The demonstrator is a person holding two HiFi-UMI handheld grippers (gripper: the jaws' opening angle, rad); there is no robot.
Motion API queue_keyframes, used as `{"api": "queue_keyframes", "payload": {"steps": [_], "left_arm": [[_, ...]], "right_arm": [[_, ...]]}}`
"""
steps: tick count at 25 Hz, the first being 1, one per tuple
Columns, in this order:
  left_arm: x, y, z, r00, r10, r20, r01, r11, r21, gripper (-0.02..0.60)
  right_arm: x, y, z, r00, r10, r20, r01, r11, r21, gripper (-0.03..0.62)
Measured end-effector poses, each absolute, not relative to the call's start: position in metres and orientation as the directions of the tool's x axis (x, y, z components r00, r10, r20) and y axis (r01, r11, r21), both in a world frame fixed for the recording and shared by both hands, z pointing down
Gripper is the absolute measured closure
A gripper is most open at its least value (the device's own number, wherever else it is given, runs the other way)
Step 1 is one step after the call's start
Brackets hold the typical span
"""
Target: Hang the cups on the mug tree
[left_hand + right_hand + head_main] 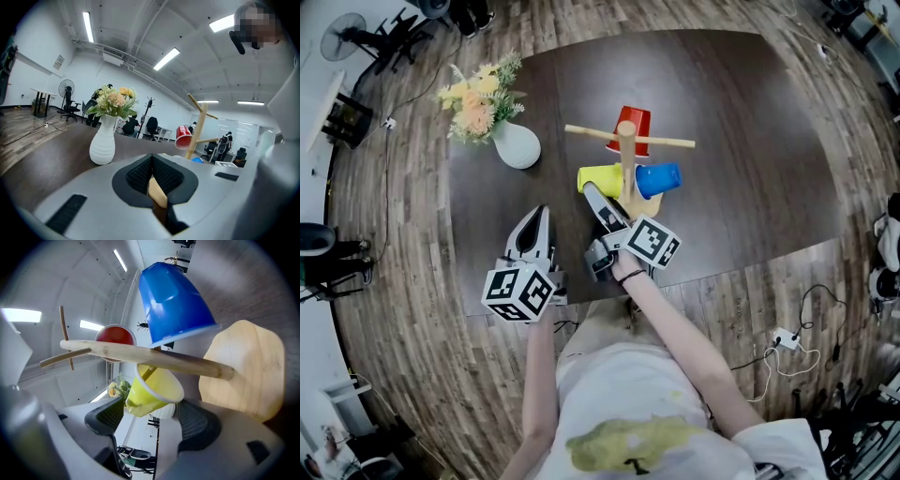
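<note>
Left gripper (152, 177): jaws pressed together, nothing in them I can name (a tan sliver shows at the seam, can't tell what it is). It sits over the near edge of the table (750, 150), near-left of the mug tree (626, 150) and well apart from it. It points past the tree's left side. Right gripper (151, 414): just in front of the mug tree's base, jaws spread wide. Yellow cup (152, 389): its closed end sits between those spread jaws. The pads (108, 414) are just beside the cup wall and, as far as the right gripper view shows, not squeezing it. The cup is on a low peg on the tree's left side, with the peg running into its mouth. It lies tilted, mouth toward the post. Blue cup (659, 178): on a low peg on the opposite side, right of the post and just beside it. Red cup (633, 124): on the far side of the post in the head view, hung on a peg, with the long crossbar passing in front of it. So all three cups are on the tree. White ribbed vase (517, 145) with yellow and peach flowers (478, 98): upright on the table, left of the tree, slightly beyond it and well apart.
</note>
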State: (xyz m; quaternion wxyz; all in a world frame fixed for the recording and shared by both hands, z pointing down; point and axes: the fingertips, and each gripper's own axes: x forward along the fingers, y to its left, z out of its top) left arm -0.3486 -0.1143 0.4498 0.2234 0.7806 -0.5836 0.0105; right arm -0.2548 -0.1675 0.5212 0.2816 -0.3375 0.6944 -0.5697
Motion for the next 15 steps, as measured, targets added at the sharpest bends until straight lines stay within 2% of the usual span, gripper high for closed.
{"api": "queue_keyframes", "payload": {"steps": [11, 15], "left_arm": [[-0.346, -0.106, 0.449, 0.336, -0.902, 0.271, -0.911, -0.238, 0.336, 0.558], [-0.343, -0.105, 0.448, 0.35, -0.898, 0.266, -0.909, -0.256, 0.33, 0.558]], "right_arm": [[-0.257, -0.145, 0.526, -0.699, -0.714, 0.032, -0.194, 0.147, -0.97, 0.255], [-0.252, -0.135, 0.521, -0.729, -0.684, 0.016, -0.216, 0.209, -0.954, 0.309]]}}
